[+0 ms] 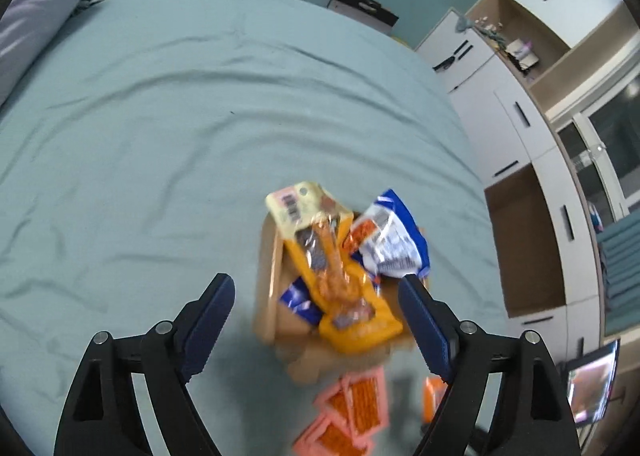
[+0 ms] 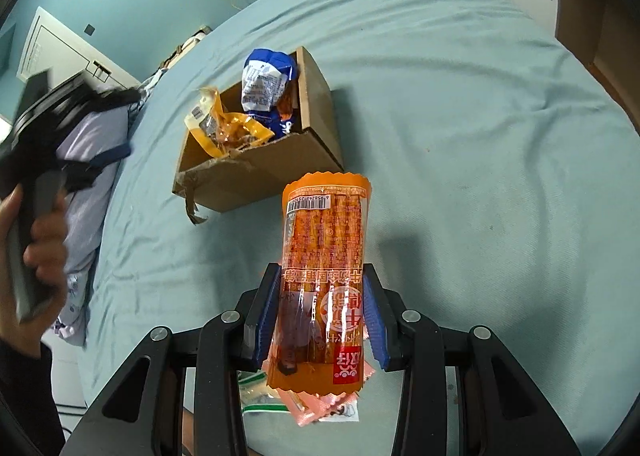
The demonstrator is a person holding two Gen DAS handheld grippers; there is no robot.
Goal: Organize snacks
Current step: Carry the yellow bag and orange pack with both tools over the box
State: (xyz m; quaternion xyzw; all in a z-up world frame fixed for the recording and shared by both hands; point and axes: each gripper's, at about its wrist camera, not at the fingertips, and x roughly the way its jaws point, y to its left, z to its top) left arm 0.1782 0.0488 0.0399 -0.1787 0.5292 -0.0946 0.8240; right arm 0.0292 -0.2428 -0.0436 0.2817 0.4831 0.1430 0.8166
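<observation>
A brown cardboard box (image 2: 260, 172) stands on the teal bed and holds a yellow snack bag (image 2: 224, 128) and a blue-and-white bag (image 2: 266, 80). It also shows in the left wrist view (image 1: 266, 288), with the yellow bag (image 1: 340, 280) and blue-and-white bag (image 1: 390, 242) in it. My right gripper (image 2: 322, 296) is shut on an orange pack of snack sticks (image 2: 324, 256), held above the bed in front of the box. My left gripper (image 1: 316, 296) is open and empty above the box. It also shows at the left of the right wrist view (image 2: 60, 136), blurred.
Pink-and-orange snack packets (image 1: 348, 416) lie on the bed (image 1: 160, 136) near the box; some also show under the held pack (image 2: 320, 408), beside a zip bag (image 2: 260, 396). A lilac pillow (image 1: 44, 12) lies at the bed's head. White cabinets (image 1: 520, 136) stand to the right.
</observation>
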